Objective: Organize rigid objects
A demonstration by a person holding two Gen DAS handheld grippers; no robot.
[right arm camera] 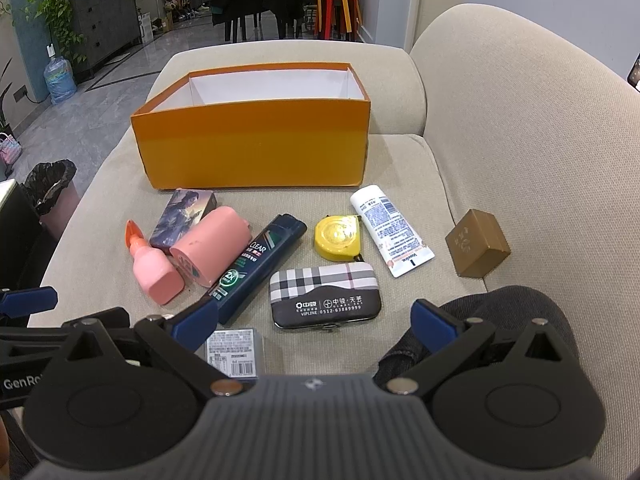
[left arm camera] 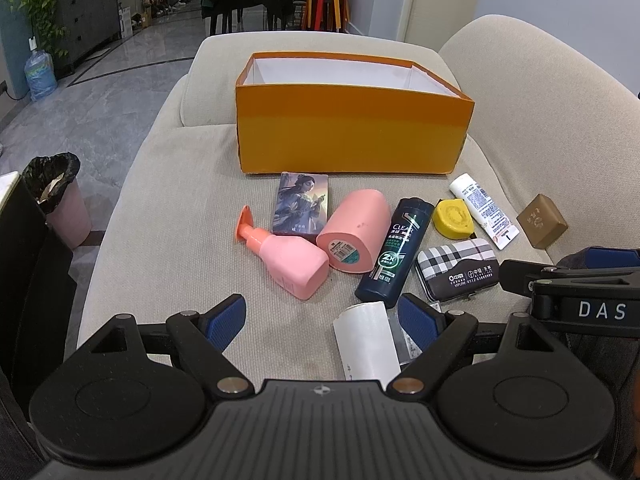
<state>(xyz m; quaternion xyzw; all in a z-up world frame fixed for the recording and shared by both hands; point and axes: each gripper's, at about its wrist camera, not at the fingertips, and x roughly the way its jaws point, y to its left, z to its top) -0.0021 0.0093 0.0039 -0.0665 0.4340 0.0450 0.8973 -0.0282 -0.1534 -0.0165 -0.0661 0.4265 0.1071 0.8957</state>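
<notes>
An open orange box with a white inside stands at the back of the beige sofa seat. In front of it lie a pink pump bottle, a picture card box, a pink cup, a dark shampoo bottle, a yellow tape measure, a white tube, a plaid case and a gold box. My left gripper is open above a clear pack. My right gripper is open near the plaid case.
A pink bin with a black liner stands on the floor at the left. The sofa backrest rises on the right. A dark-clothed knee sits by the right gripper. A water jug and stools are far behind.
</notes>
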